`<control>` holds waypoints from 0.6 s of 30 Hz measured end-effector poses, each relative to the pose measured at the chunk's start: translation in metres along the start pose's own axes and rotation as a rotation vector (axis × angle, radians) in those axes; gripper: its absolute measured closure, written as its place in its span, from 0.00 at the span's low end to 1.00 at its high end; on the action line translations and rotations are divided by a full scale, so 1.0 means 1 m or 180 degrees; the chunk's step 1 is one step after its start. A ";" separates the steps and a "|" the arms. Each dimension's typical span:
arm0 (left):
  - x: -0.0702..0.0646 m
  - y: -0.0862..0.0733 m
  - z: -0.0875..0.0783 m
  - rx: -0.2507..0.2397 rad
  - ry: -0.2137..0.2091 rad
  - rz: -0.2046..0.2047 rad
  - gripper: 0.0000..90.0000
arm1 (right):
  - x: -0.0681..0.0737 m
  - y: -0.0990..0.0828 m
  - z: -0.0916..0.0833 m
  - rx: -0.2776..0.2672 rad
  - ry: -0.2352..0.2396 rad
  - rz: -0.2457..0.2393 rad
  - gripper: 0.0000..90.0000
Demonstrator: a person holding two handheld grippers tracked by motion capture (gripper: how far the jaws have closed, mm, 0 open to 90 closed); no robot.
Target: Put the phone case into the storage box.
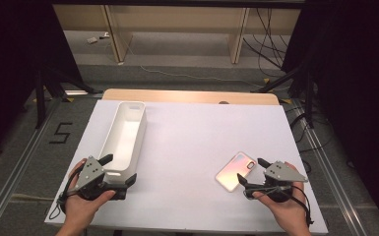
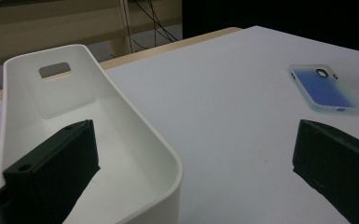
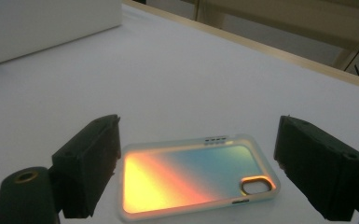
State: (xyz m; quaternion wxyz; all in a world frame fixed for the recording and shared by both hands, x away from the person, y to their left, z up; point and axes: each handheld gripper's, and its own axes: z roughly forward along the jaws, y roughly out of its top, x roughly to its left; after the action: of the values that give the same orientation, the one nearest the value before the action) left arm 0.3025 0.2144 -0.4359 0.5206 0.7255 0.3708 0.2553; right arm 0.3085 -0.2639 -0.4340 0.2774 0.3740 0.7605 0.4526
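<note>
A long white bin (image 1: pixel 123 135) lies at the left of the white table. My left gripper (image 1: pixel 121 168) is open at the bin's near end. In the left gripper view one jaw hangs inside the bin (image 2: pixel 121 140) and the other outside over the table, with the left gripper (image 2: pixel 194 140) straddling the near corner. An iridescent phone case (image 1: pixel 236 171) lies flat at the right front. My right gripper (image 1: pixel 251 171) is open just behind it. In the right gripper view the phone case (image 3: pixel 193 179) lies between the wide jaws of the right gripper (image 3: pixel 198 140), and the pads do not press on it.
The white table (image 1: pixel 197 132) has a wooden strip (image 1: pixel 192 96) along its far edge. Beyond it are wooden furniture legs, loose cables on the floor and black stands at both sides. A floor mark "5" (image 1: pixel 60 132) sits to the left of the table.
</note>
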 end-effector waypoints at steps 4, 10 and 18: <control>0.000 0.000 0.000 -0.0023 -0.0004 -0.0008 0.00 | -0.002 -0.001 0.001 0.0003 -0.0019 0.0034 0.17; 0.000 0.001 -0.001 -0.0024 0.0001 -0.0032 0.00 | -0.010 -0.002 -0.002 0.0054 -0.0078 0.0080 0.18; -0.001 0.002 -0.001 -0.0084 -0.0063 -0.0036 0.01 | -0.022 -0.001 0.003 0.0128 -0.0259 0.0027 0.20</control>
State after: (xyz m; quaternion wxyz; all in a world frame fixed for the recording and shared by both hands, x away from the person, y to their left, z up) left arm 0.3019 0.2132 -0.4338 0.5352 0.7190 0.3663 0.2501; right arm 0.3229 -0.2803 -0.4343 0.2986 0.4009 0.7559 0.4228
